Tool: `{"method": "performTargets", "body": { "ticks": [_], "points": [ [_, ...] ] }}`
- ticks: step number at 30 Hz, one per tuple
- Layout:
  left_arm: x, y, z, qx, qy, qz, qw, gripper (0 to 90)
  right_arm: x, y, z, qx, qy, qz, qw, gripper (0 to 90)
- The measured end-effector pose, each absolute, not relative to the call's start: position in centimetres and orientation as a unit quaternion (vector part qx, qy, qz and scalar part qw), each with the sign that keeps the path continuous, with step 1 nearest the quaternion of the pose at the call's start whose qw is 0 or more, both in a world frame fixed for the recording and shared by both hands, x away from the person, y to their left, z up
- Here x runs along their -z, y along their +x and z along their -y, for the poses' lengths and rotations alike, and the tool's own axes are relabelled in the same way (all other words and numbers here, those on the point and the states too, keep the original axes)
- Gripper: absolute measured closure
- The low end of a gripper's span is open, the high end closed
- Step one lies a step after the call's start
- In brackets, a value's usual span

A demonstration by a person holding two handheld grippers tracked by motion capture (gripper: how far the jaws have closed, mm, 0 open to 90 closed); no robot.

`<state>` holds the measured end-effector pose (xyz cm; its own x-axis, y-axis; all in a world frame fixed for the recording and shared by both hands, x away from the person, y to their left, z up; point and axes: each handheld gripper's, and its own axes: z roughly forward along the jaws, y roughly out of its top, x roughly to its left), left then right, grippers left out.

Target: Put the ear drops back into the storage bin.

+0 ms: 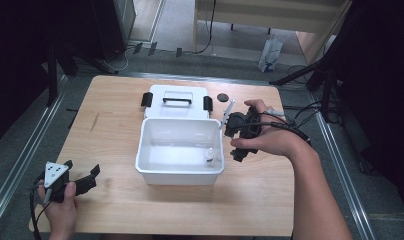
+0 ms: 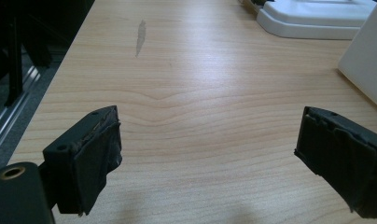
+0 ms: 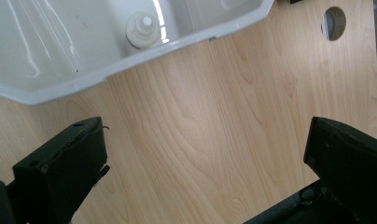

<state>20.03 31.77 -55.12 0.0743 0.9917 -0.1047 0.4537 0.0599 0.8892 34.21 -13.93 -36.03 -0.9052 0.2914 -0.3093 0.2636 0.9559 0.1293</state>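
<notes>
While both grippers are gaping empty:
Open white plastic box (image 1: 180, 172): sitting mid-frame, holding small white bottle (image 1: 209, 156)
Right gripper (image 1: 233, 138): hovering beside box
Left gripper (image 1: 82, 172): lower left

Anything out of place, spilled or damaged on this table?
Nothing spilled or broken. The white box sits open, its lid lying flat behind it, and one small bottle stands upright inside. A grey streak marks the tabletop left of the box.

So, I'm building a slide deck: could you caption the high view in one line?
Open right claw beside a white bin holding a small bottle; open left claw near the table's corner.
</notes>
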Motion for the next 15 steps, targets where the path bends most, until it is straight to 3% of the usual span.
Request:
{"method": "performTargets", "body": {
  "ticks": [15],
  "points": [
    [55.1,20.0,-31.7,-0.326,0.605,-0.597,0.413,7.4,37.1,33.5,17.5,-0.050,0.176,-0.970,0.161,0.0]
  ]
}}
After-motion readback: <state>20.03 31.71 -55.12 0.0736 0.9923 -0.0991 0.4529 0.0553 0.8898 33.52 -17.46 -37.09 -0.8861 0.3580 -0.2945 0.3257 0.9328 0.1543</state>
